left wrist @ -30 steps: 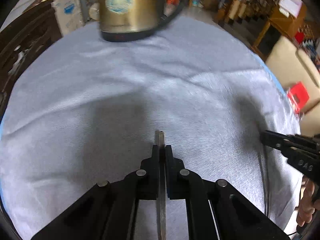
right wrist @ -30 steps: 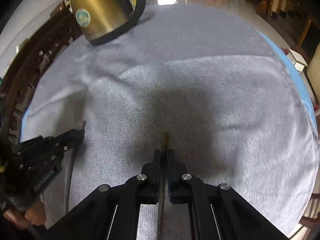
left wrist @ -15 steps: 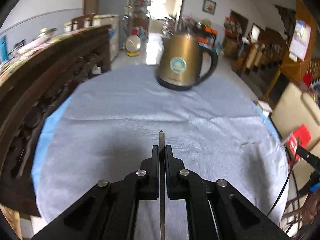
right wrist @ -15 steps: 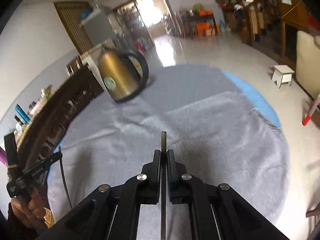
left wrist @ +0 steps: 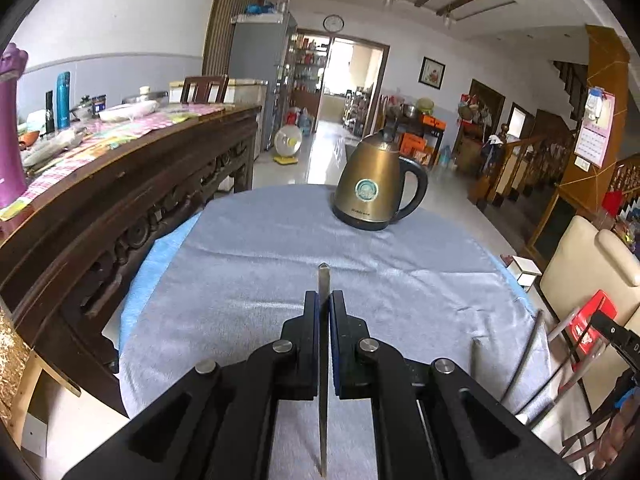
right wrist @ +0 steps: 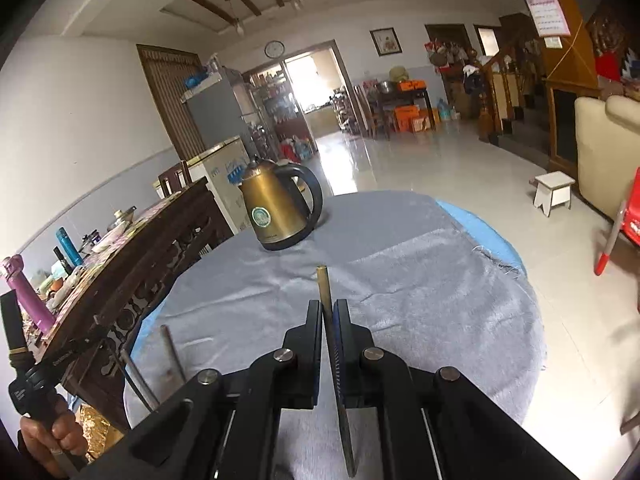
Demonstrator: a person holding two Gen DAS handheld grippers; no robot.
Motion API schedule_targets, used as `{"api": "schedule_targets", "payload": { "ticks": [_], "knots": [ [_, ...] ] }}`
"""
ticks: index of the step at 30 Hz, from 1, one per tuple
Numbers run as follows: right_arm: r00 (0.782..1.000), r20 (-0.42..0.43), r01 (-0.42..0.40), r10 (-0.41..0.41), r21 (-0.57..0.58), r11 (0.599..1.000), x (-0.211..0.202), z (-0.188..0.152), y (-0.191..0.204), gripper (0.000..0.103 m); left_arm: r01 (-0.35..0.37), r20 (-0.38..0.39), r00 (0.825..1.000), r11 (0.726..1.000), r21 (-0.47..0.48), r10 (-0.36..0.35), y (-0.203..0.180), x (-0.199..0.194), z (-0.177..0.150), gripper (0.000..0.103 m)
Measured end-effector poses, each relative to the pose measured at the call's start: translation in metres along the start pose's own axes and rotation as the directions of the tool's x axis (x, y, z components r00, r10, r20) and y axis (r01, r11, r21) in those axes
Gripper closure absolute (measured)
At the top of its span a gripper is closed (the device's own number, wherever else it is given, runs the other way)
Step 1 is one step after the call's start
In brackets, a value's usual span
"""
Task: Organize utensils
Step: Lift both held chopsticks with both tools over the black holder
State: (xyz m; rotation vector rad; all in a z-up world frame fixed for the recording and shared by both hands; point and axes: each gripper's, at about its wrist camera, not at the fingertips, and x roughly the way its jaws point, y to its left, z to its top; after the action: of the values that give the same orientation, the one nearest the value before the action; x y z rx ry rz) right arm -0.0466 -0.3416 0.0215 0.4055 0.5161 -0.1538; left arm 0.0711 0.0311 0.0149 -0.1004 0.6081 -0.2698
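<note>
Two grippers are in play, each clamped on one flat metal utensil. The left gripper (left wrist: 324, 300) has its jaws closed almost fully, pinching a thin silver utensil (left wrist: 323, 280) edge-on; its pointed tip sticks out just past the fingertips and the rest runs back between the fingers toward the camera. The right gripper (right wrist: 329, 308) is closed the same way on a brass-coloured utensil (right wrist: 323, 284), whose squared tip shows ahead of the pads while a darker, ridged length trails back under the jaws. What kind of utensil each one is cannot be told from these edge-on views.

Both grippers hang above a round table (left wrist: 136, 280) with a blue top, covered by one grey cloth (left wrist: 260, 272). One brass-coloured electric kettle (left wrist: 372, 184) with a black handle stands upright at the far edge of the cloth, well apart from both grippers.

In the right wrist view, the left gripper's handle shows at the near left, held in a person's hand (right wrist: 60, 436). To the left of the table runs one dark carved wooden sideboard (left wrist: 120, 184) crowded with bottles and dishes.
</note>
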Motion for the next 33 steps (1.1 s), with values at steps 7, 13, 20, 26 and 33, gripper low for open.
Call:
{"api": "schedule_targets", "payload": {
  "ticks": [7, 13, 20, 26, 33],
  "knots": [
    [0.999, 0.038, -0.015, 0.014, 0.005, 1.0, -0.022, -0.009, 0.005, 0.097, 0.029, 0.027, 0.999, 1.0, 0.005, -0.029, -0.005, -0.029, -0.01, 0.098],
    [0.998, 0.064, -0.021, 0.021, -0.002, 1.0, -0.038, -0.015, 0.008, 0.097, 0.042, 0.047, 0.998, 0.999, 0.004, -0.043, -0.006, -0.048, -0.014, 0.098],
    [0.995, 0.097, -0.029, 0.03, -0.007, 1.0, -0.058, -0.016, 0.01, 0.097, 0.062, 0.086, 0.994, 0.998, 0.007, -0.063, -0.009, -0.07, -0.011, 0.098],
    [0.99, 0.134, -0.036, 0.039, -0.024, 0.999, -0.082, -0.014, 0.014, 0.097, 0.08, 0.126, 0.989, 0.997, 0.018, -0.082, -0.015, -0.095, -0.007, 0.098],
    [0.986, 0.162, -0.037, 0.048, -0.068, 0.997, -0.108, -0.013, 0.03, 0.097, 0.105, 0.158, 0.981, 0.994, 0.034, -0.109, -0.023, -0.124, -0.007, 0.098]
  ]
}}
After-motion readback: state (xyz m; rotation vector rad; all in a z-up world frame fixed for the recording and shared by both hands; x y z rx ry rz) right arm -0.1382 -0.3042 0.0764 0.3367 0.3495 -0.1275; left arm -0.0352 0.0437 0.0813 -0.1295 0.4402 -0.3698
